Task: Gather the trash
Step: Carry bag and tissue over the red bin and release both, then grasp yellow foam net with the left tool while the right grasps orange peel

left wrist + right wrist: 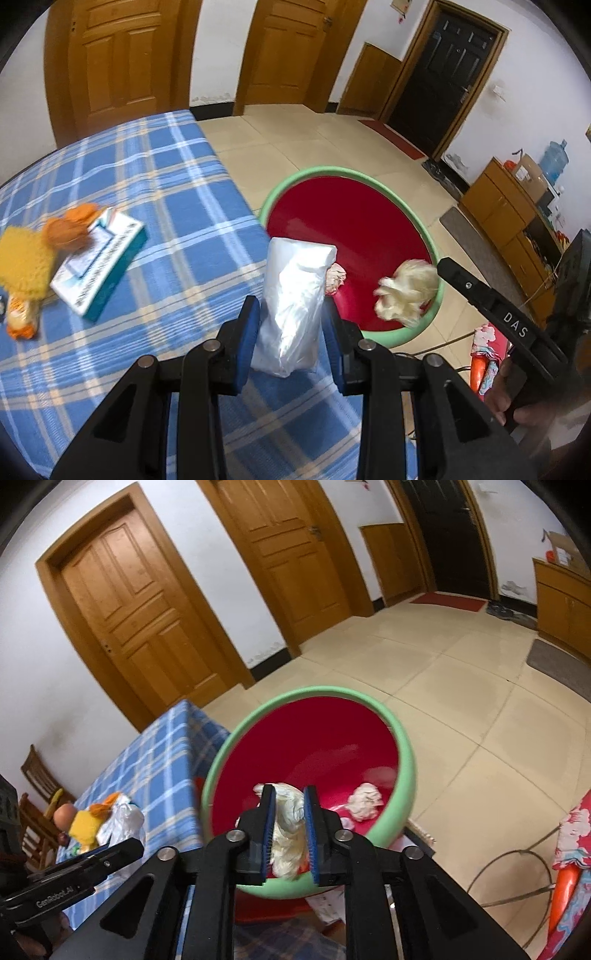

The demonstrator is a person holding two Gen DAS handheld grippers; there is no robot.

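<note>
My left gripper [291,301] is shut on a white plastic bag [299,266], held upright over the table's right edge beside the bin. The bin [295,177] is red inside with a green rim and stands on the floor. My right gripper [290,790] hangs over the bin [295,694] with a cream paper wad [290,834] between its blue pads; the wad is blurred and looks loose, so the jaws stand open. In the left wrist view the same wad [404,293] shows blurred at the bin's near rim. A white crumpled wad [365,799] lies inside the bin.
The blue plaid table [147,166] carries a teal tissue box [99,266], a yellow plush duck [26,258] and an orange snack packet [22,317]. A wooden cabinet [509,206] lines the right wall. A cable [517,867] loops on the tiled floor. Chairs [37,794] stand behind the table.
</note>
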